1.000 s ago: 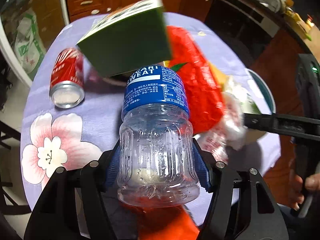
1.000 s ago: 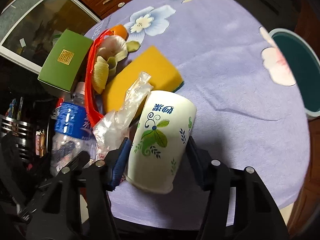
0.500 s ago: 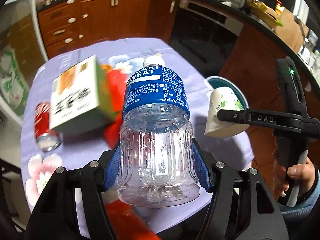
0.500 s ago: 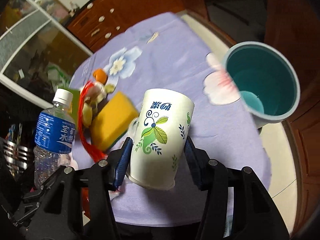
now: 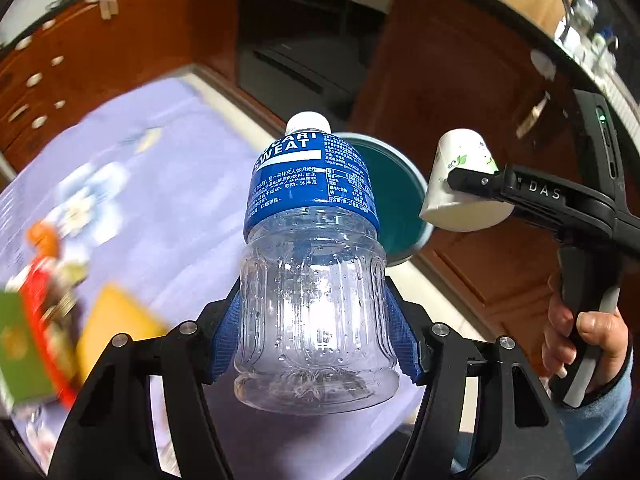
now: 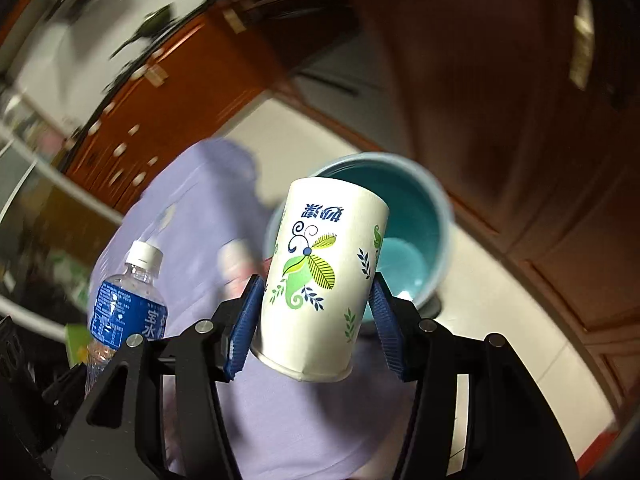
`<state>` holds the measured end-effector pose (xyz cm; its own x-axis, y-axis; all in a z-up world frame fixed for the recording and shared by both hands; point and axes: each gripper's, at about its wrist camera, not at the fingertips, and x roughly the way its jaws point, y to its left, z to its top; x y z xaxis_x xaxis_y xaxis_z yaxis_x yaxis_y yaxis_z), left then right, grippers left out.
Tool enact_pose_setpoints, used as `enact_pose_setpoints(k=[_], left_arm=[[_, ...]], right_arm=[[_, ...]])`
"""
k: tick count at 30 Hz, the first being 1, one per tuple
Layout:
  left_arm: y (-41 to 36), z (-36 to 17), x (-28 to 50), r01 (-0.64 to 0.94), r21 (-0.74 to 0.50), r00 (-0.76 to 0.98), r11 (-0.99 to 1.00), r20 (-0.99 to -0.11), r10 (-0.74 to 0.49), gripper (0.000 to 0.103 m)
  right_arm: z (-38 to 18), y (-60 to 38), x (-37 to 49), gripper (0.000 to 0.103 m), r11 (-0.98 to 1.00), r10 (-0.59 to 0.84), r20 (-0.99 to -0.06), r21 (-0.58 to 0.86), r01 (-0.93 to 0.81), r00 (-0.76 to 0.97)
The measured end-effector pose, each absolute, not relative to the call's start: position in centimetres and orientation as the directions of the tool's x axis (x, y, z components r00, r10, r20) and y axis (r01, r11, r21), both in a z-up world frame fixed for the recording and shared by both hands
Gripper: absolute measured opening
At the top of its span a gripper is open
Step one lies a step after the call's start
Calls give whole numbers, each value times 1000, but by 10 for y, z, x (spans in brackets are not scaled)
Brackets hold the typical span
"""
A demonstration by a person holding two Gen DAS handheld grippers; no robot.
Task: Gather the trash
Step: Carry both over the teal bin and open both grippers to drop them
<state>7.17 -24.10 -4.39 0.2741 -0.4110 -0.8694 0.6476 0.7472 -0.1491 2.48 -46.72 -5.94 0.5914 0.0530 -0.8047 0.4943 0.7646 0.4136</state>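
Beyond the lilac tablecloth's [image 6: 192, 216] edge stands a teal plastic bin [image 6: 436, 200]. I have swung both loads off the table towards it: left gripper [image 5: 316, 332] clamps a clear blue-labelled bottle [image 5: 316, 280], right gripper [image 6: 312, 320] a leaf-printed paper cup [image 6: 324, 280]. Dropping comes next, I judge.

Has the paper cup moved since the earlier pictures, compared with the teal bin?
Yes. In the right wrist view the paper cup, held in the right gripper, has travelled from above the tablecloth toward the teal bin and now overlaps its rim.

Clear glossy ribbed plastic bottle [image 5: 316, 312], matt printed paper cup [image 6: 320, 276], smooth teal plastic bin [image 6: 420, 216], lilac cloth tablecloth [image 5: 168, 184].
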Motion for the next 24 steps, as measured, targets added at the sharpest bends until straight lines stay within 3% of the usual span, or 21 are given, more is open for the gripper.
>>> enact_pose_setpoints(k=[11, 22, 24], left_arm=[[-360, -118, 114, 702, -124, 142, 701, -940, -309, 65], [-364, -131, 127, 688, -96, 152, 720, -950, -272, 66], [-358, -123, 122, 682, -86, 172, 726, -946, -274, 70]], right_arm=[[-116, -530, 37, 52, 699, 67, -862, 400, 593, 502], [-131, -539, 38, 53, 703, 101, -874, 401, 587, 476], [-132, -536, 42, 55, 709, 107, -875, 400, 580, 472]])
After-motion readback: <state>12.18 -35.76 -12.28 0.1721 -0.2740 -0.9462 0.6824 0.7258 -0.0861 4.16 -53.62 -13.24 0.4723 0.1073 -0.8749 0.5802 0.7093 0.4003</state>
